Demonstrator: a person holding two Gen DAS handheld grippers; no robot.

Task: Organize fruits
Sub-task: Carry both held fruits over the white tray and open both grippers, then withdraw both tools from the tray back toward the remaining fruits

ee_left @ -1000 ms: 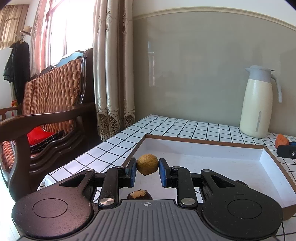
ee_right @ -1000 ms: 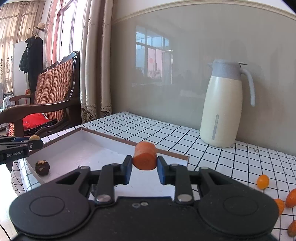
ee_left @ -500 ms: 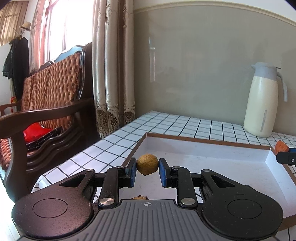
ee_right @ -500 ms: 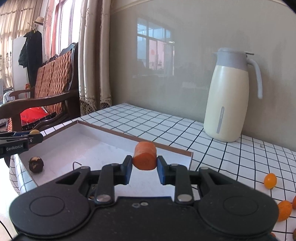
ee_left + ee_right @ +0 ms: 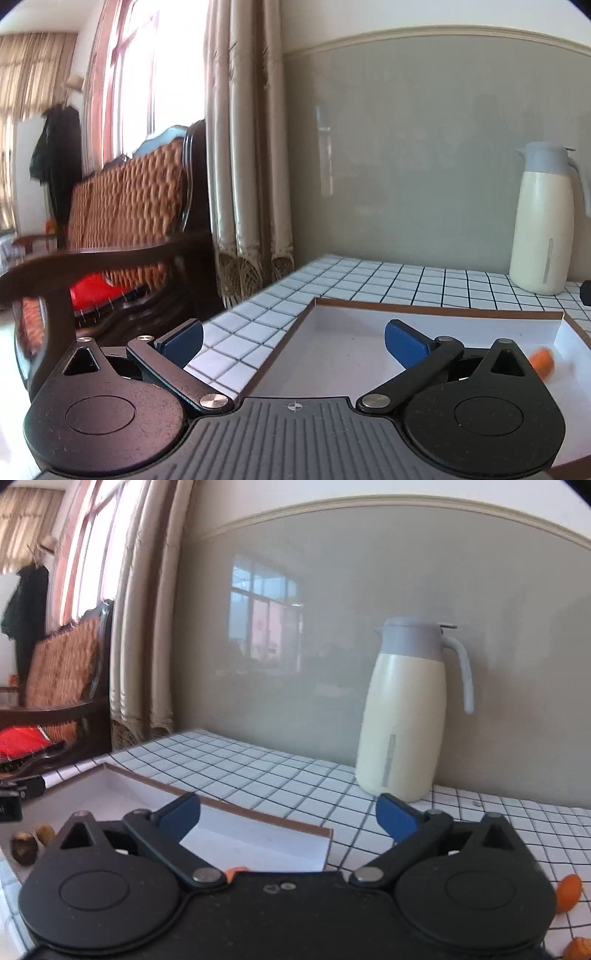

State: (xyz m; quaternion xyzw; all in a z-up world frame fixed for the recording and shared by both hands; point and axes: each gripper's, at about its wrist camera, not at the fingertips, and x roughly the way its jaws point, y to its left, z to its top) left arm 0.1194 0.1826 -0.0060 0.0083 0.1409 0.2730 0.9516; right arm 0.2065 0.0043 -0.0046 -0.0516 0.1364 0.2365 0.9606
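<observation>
Leftmost, well clear of the shallow white tray (image 5: 436,314), a dark wooden chair (image 5: 122,229) with a woven back and a red cushion (image 5: 94,291) stands off the table's end, and beige curtains (image 5: 247,147) hang between it and the grey wall. The checked tablecloth (image 5: 406,280) runs under the tray and past its far rim.

Over the tray's near-left corner hangs the left gripper (image 5: 293,338), its jaws opening, spread wide with nothing between them; one blue pad is over the cloth outside the tray's left wall, the other over the tray floor. In the right wrist view a pale round fruit (image 5: 45,833) and a dark brown one (image 5: 24,843) lie touching on the tray floor at its left end, partly hidden by that gripper's black body.

Toward the tray's right end, the right gripper (image 5: 288,818) also has its jaws opening, wide and empty. An orange carrot piece (image 5: 541,360) lies blurred on the tray floor near the right wall, largely covered by the gripper bodies in both views.

Beyond the tray's far-right corner a cream jug (image 5: 404,716) with a grey lid stands on the cloth against the wall. Right of the tray, small orange fruits (image 5: 568,892) lie loose on the cloth.
</observation>
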